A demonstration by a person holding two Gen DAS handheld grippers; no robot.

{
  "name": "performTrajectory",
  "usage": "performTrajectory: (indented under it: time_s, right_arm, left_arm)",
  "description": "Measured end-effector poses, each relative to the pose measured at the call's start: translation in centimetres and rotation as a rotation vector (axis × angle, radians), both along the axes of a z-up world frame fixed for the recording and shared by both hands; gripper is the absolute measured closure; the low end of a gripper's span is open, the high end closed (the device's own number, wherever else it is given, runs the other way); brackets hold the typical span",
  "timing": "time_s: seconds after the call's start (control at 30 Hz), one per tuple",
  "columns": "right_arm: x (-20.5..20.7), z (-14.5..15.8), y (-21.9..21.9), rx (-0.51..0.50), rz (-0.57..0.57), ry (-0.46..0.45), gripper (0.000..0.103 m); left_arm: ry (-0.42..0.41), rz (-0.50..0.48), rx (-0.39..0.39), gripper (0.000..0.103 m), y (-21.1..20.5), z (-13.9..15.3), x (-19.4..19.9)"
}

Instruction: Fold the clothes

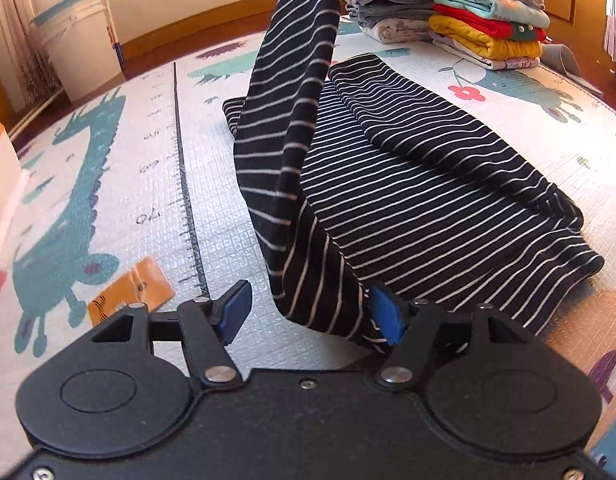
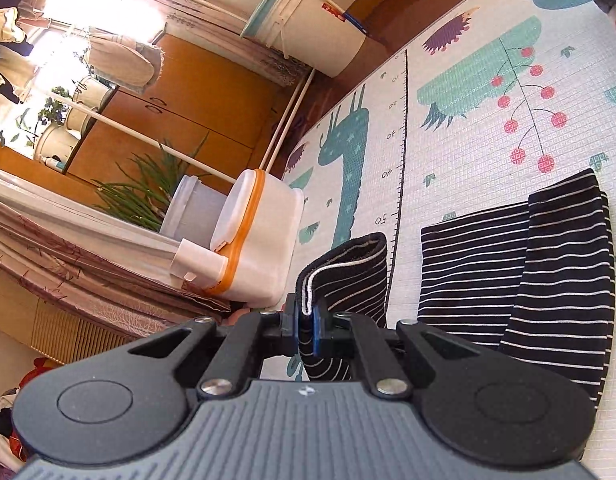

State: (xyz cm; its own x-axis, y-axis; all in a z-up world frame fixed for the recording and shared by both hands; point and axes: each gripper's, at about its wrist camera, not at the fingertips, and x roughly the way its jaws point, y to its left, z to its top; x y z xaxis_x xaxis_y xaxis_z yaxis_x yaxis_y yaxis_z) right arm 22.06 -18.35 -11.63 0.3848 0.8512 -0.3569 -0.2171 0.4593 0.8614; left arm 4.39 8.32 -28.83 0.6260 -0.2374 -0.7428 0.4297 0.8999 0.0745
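The striped top point(image 1: 428, 184) lies on the play mat point(image 1: 211, 200). The right hand-held gripper point(image 2: 306, 326) pinches its sleeve point(image 2: 344, 276) up high. The left hand-held gripper point(image 1: 312, 314) is wide apart. Next, I think, lay the sleeve across the top.

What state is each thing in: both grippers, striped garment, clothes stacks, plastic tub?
Left gripper: open, blue pads apart, cloth lying between them.
Right gripper: shut on sleeve cuff.
Black white-striped garment: partly folded on mat, one sleeve lifted.
Stacks of folded clothes: folded, piled.
White orange-rimmed plastic tub: lid closed.
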Motion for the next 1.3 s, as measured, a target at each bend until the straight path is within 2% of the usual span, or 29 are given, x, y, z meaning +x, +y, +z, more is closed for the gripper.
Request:
performTrajectory:
  time_s: [0.13, 0.23, 0.37, 0.43, 0.47, 0.53, 0.67, 0.83, 1.13, 1.17, 1.27, 1.3]
  right_arm:
    - [-0.2, 0.7, -1.5, -0.004, -0.006, -0.034, 0.094]
    - [-0.2, 0.9, -2.9, -0.009, -0.015, -0.048, 0.094]
    - [-0.5, 0.7, -4.8, -0.027, -0.014, -0.051, 0.094]
    - [-0.9, 0.5, -5.6, -0.045, -0.006, -0.053, 0.094]
    - [-1.2, 0.3, -6.1, -0.053, -0.003, -0.054, 0.094]
    - [-1.8, 0.1, -7.1, -0.064, -0.005, -0.054, 0.094]
    - [-3.2, -0.3, -9.2, -0.094, -0.006, -0.063, 0.094]
    - [-4.7, -0.8, -11.2, -0.123, -0.014, -0.069, 0.094]
    - [-8.4, -1.6, -14.1, -0.097, -0.083, -0.079, 0.095]
    - [-8.5, -1.9, -14.5, -0.104, -0.099, -0.067, 0.095]
    - [-8.5, -3.3, -15.4, -0.158, -0.147, -0.022, 0.095]
    - [-8.5, -3.7, -15.7, -0.169, -0.162, -0.009, 0.095]
  left_arm:
    - [0.056, 0.020, -0.061, 0.037, -0.1, -0.3, 0.0]
    - [0.026, -0.027, -0.033, 0.043, -1.2, -0.3, -0.6]
    - [-0.093, -0.140, 0.098, 0.061, -3.7, -0.3, -2.6]
    - [-0.130, -0.187, 0.160, 0.075, -4.5, -0.7, -3.5]
    - [-0.148, -0.211, 0.191, 0.077, -4.9, -0.9, -3.9]
    - [-0.184, -0.260, 0.261, 0.087, -5.7, -1.4, -4.7]
    - [-0.234, -0.337, 0.370, 0.089, -6.5, -2.4, -5.5]
    - [-0.243, -0.378, 0.396, 0.091, -6.6, -2.5, -5.5]
    - [-0.307, -0.448, 0.487, 0.091, -6.7, -3.2, -6.6]
    - [-0.309, -0.443, 0.483, 0.091, -6.6, -3.1, -6.6]
    - [-0.287, -0.404, 0.386, 0.087, -5.7, -1.5, -6.1]
    - [-0.276, -0.389, 0.359, 0.076, -5.3, -1.1, -6.0]
